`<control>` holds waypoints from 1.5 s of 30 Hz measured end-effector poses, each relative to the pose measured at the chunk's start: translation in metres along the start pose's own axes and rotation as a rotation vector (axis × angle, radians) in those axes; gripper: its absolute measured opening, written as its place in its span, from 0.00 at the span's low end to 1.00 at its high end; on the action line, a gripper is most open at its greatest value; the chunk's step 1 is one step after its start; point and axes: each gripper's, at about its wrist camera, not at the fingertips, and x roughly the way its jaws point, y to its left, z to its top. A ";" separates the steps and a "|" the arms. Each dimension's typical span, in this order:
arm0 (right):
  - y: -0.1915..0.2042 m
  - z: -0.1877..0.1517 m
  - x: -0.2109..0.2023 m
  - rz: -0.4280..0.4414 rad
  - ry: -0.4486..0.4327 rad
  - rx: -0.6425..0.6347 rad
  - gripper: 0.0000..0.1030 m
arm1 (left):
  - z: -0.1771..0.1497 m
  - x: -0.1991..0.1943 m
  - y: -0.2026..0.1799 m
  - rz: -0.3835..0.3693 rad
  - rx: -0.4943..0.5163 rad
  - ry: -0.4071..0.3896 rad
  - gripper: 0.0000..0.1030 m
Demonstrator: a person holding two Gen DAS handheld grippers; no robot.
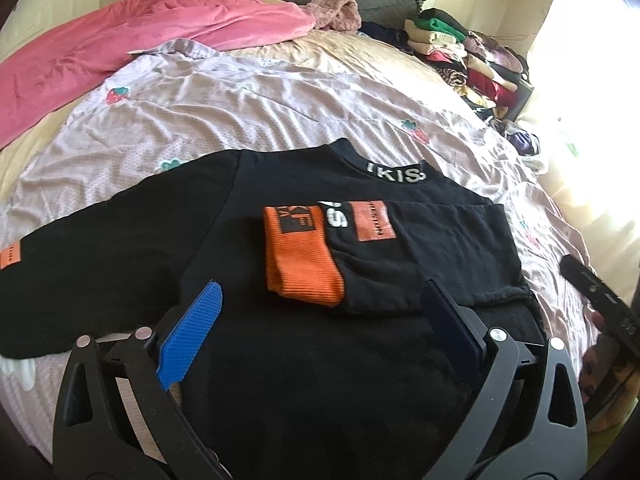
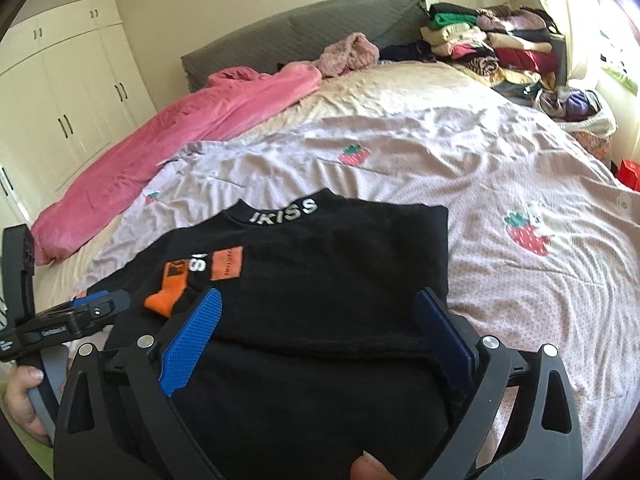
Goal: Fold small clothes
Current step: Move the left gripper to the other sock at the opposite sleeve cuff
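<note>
The left gripper (image 1: 320, 304) is hovering above the black sweater (image 1: 280, 360), tilted downward, its jaws spread wide with nothing between the pads. The right gripper (image 2: 318, 312) is hanging over the same garment in a similar downward tilt, jaws also gaping and holding nothing. A hand (image 2: 24, 400) is gripping the left tool's handle at the lower left of the right wrist view.

The sweater is lying flat on the strawberry-print sheet (image 2: 500, 200), collar pointing toward the headboard (image 2: 300, 36). 1 sleeve is lying folded across the chest, its orange cuff (image 1: 300, 256) resting near the middle; the other sleeve is stretching out to the side in the left wrist view. The folded side edge is running straight, with bare sheet lying open beyond it and past the collar.

A pink blanket (image 1: 120, 52) is bunching along the far side of the bed, well apart from the sweater. A stack of folded clothes (image 2: 492, 44) is sitting by the headboard corner, and white wardrobe doors (image 2: 68, 92) are standing beyond the bed.
</note>
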 end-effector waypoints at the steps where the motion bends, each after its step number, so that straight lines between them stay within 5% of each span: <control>1: 0.004 0.001 -0.003 0.003 -0.006 -0.006 0.94 | 0.000 -0.001 0.002 0.006 -0.003 -0.001 0.91; 23: 0.086 0.004 -0.016 0.083 -0.024 -0.108 0.94 | -0.002 -0.053 0.067 0.071 -0.080 -0.081 0.91; 45: 0.192 -0.016 0.017 0.192 0.034 -0.277 0.94 | -0.023 -0.090 0.177 0.232 -0.270 -0.112 0.91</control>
